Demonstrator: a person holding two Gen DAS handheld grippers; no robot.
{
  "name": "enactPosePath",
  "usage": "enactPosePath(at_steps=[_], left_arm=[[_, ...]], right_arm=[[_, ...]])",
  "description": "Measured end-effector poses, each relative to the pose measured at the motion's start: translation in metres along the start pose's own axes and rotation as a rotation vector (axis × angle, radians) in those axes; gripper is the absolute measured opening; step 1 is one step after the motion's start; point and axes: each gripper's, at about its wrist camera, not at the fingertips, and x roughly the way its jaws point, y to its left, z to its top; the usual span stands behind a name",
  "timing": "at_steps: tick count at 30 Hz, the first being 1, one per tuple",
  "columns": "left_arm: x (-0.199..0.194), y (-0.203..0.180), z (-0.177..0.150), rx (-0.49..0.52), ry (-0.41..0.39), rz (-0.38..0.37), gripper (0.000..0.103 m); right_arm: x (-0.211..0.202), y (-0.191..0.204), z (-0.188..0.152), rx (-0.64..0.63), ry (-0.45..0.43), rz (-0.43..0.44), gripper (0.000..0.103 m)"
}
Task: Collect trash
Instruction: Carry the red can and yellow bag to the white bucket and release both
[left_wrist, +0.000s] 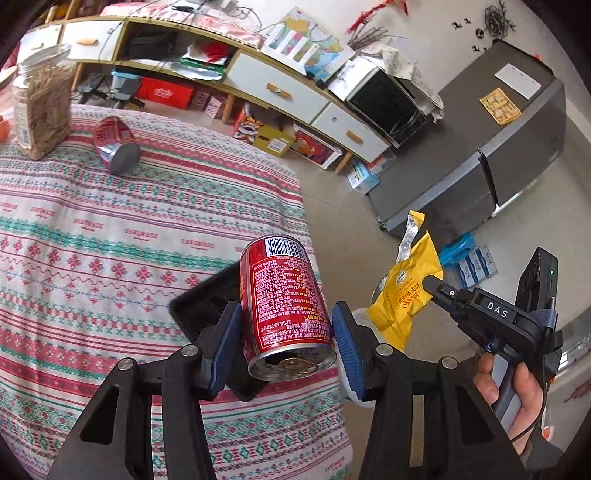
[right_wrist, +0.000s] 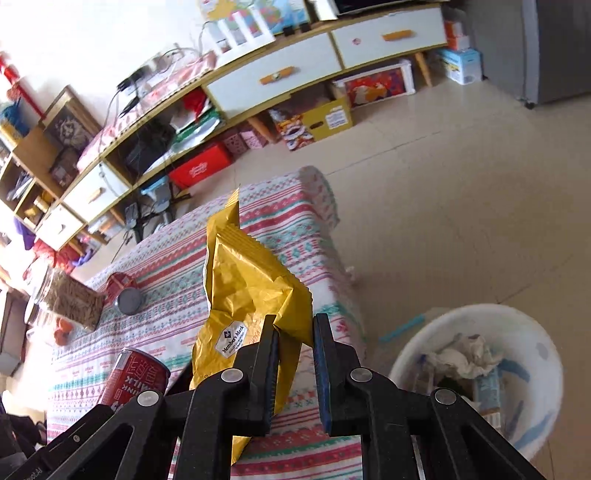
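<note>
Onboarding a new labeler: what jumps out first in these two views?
The red can, clamped on its side between the left gripper pads above the patterned tablecloth, and the yellow snack wrapper pinched in the right gripper. Next, the white trash bin on the floor beside the table, already holding crumpled paper. A second red can lies tipped near a clear jar.

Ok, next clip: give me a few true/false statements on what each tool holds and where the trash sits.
1. The left tool grips a red can. True.
2. The right tool is empty. False: it pinches a yellow snack wrapper.
3. A second red can lies on its side on the patterned tablecloth. True.
4. The white bin is empty. False: crumpled paper already lies inside.
5. The clear jar lies tipped over. False: it stands upright.
</note>
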Motion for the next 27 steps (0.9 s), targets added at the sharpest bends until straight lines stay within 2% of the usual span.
enactPosePath(at_steps=[5, 9, 13, 17, 23, 27], left_arm=[[0.03, -0.041, -0.018, 0.051, 0.057, -0.086, 0.053], [0.057, -0.073, -0.035, 0.096, 0.108, -0.124, 0.053], [0.086, -0.102, -0.051, 0.146, 0.16, -0.143, 0.053], [0.117, -0.124, -0.067, 0.178, 0.22, -0.142, 0.053], [0.155, -0.145, -0.077, 0.211, 0.262, -0.131, 0.053], [0.177, -0.154, -0.086, 0.232, 0.292, -0.127, 0.053]], right_arm=[[-0.029, -0.054, 0.0, 0.078, -0.074, -0.166, 0.016], [-0.037, -0.098, -0.004, 0.149, -0.045, -0.216, 0.016], [-0.036, -0.123, -0.008, 0.165, -0.001, -0.269, 0.016], [-0.034, -0.14, -0.011, 0.169, 0.038, -0.345, 0.016], [-0.018, -0.144, -0.017, 0.078, 0.117, -0.45, 0.016], [-0.01, -0.147, -0.019, 0.056, 0.156, -0.473, 0.016]])
